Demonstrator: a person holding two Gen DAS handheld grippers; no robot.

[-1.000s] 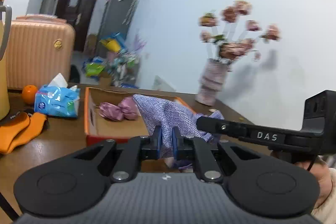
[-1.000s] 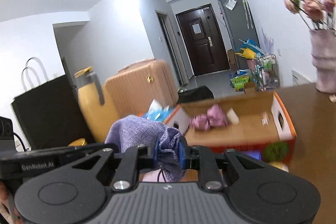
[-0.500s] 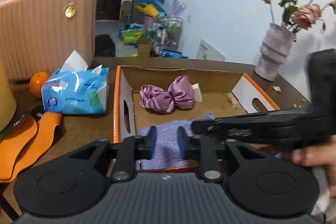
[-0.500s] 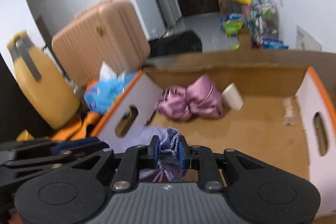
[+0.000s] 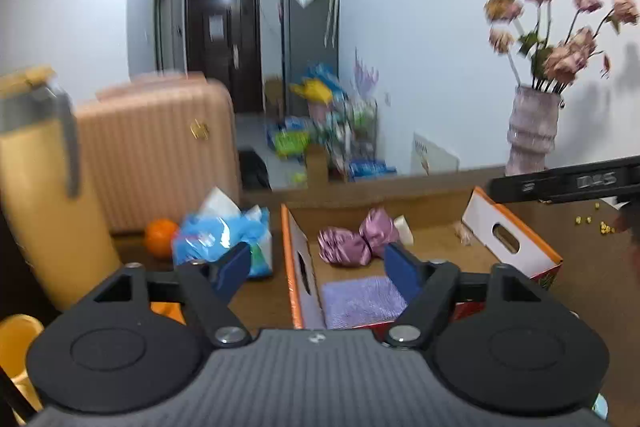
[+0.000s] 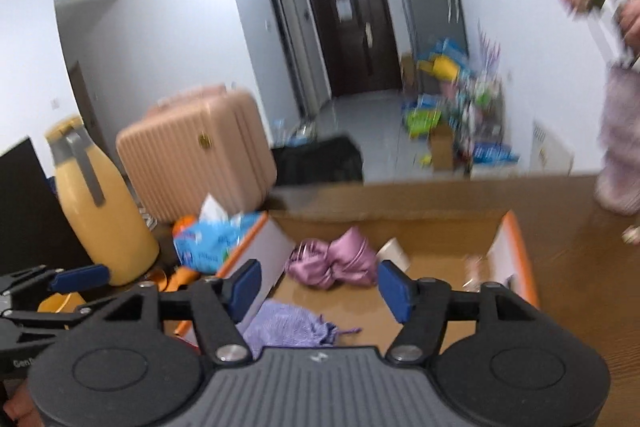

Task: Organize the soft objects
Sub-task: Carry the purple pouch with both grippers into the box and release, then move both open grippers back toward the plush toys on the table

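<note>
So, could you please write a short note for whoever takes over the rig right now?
Left claw: opening, nothing between its pads.
Right claw: opening too, nothing held.
The lilac knitted pouch lies flat on the floor of the cardboard box, at its near end, drawstring loose. The pink satin bundle sits in the box too, toward the far wall.
Done: both soft items are in the box.
Left: the blue tissue pack and the orange stay outside on the table. Possibly the tissue pack goes next; I cannot tell whether it counts.
</note>
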